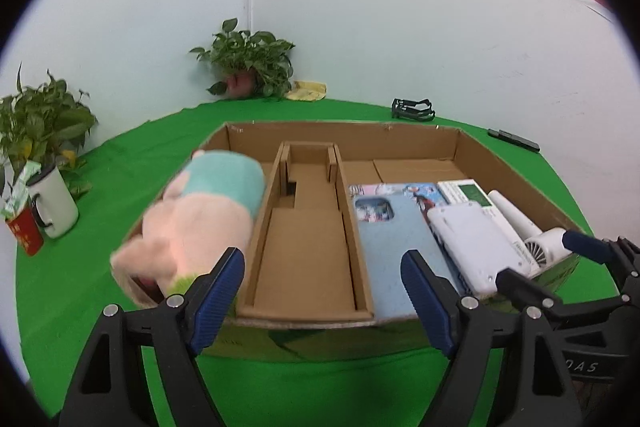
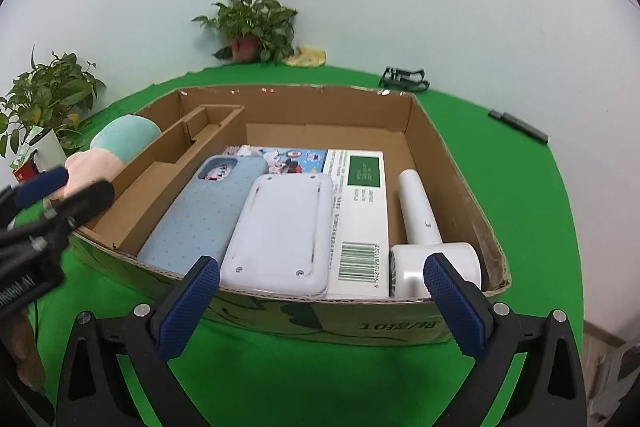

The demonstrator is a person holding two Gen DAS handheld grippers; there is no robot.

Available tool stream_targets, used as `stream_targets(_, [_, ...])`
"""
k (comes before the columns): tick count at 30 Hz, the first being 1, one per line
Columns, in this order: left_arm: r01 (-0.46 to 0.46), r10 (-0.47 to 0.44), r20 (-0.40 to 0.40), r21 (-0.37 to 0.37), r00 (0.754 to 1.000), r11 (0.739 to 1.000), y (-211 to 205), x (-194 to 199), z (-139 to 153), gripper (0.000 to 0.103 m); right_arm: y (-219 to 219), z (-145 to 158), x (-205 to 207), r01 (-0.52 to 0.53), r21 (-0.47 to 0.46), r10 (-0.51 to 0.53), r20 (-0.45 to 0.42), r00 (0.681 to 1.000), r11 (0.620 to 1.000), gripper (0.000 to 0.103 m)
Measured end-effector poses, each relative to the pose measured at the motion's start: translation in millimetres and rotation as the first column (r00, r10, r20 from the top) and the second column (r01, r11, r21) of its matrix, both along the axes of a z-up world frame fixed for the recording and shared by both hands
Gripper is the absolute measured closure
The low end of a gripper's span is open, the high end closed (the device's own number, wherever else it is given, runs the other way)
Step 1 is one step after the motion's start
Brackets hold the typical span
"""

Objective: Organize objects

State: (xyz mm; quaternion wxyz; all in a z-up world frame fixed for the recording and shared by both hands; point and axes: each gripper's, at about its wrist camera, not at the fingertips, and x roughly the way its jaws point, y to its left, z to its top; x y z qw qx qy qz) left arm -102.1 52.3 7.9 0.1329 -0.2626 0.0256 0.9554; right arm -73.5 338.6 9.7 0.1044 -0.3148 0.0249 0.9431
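a shallow corrugated cardboard box (image 2: 448, 163) sits on a green felt-like tablecloth (image 2: 520, 187); a narrow cardboard divider channel (image 1: 308, 227) runs down its middle; in the left compartment lies a fuzzy pink and mint plush toy (image 1: 200, 215), slightly blurred; the right compartment holds a dotted pale blue phone case (image 2: 204, 211), a smooth white rounded-corner device (image 2: 280, 235), a white printed carton with barcode (image 2: 360, 223) and a glossy white handheld fan (image 2: 424, 227); left gripper (image 1: 324, 287) gapes wide with ribbed blue pads, gripping nothing; right gripper (image 2: 320, 303) spread fully, also empty, before the box's near wall.
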Motion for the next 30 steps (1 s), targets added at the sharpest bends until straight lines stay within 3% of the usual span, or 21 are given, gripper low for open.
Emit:
stream_targets(10, [-0.039, 0.038, -0.021, -0.04, 0.999, 0.998, 9, -6, -22, 0.022, -8, -10, 3, 0.029, 0.05, -0.023, -0.112, 0.993, 0.998, 0.0])
stream_targets(30, [-0.036, 0.036, -0.005, -0.037, 0.999, 0.999, 9, -4, -25, 0.018, -7, -13, -1, 0.03, 0.061, -0.023, -0.11, 0.994, 0.998, 0.0])
